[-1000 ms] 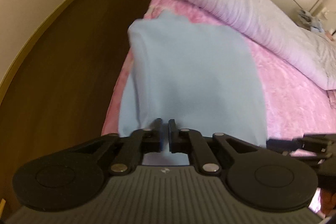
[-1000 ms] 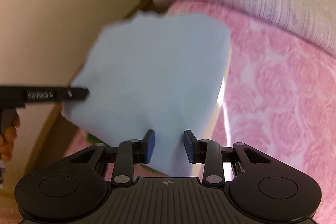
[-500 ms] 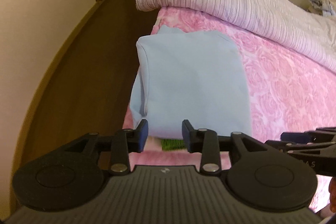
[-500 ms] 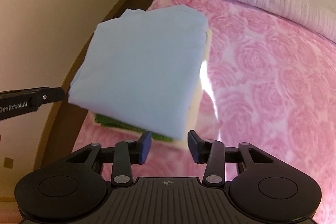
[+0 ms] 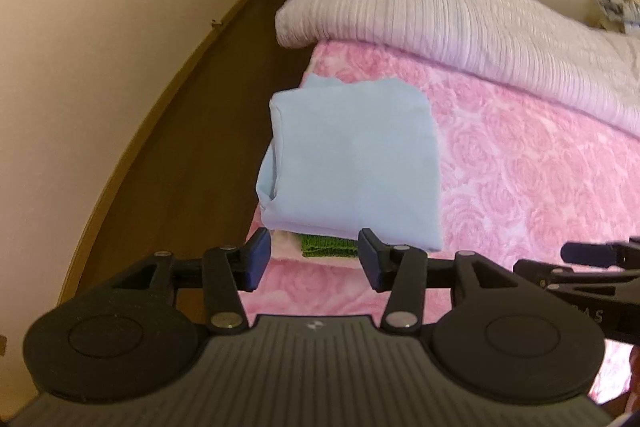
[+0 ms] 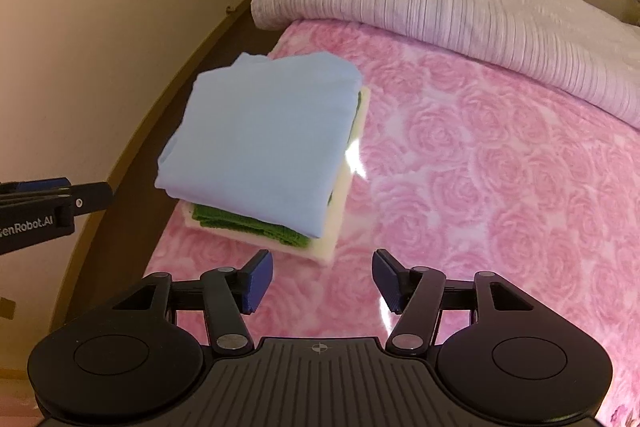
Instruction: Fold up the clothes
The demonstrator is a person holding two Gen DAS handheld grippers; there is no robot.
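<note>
A folded light blue garment (image 5: 352, 163) lies on top of a stack near the bed's left edge; it also shows in the right wrist view (image 6: 264, 139). Under it lie a folded green cloth (image 6: 244, 225) and a white one (image 6: 320, 249). The green cloth's edge also shows in the left wrist view (image 5: 328, 246). My left gripper (image 5: 314, 259) is open and empty, just short of the stack's near edge. My right gripper (image 6: 322, 281) is open and empty, a little back from the stack's near right corner.
The pink rose-patterned bedspread (image 6: 500, 187) covers the bed. A rolled pale striped duvet (image 6: 460, 3) lies across the far side. Dark wooden floor (image 5: 192, 131) and a cream wall (image 5: 100, 47) run along the bed's left edge.
The left gripper opened and let go of the blue garment, which now rests on the stack. Both grippers opened wider and drew back from it.
</note>
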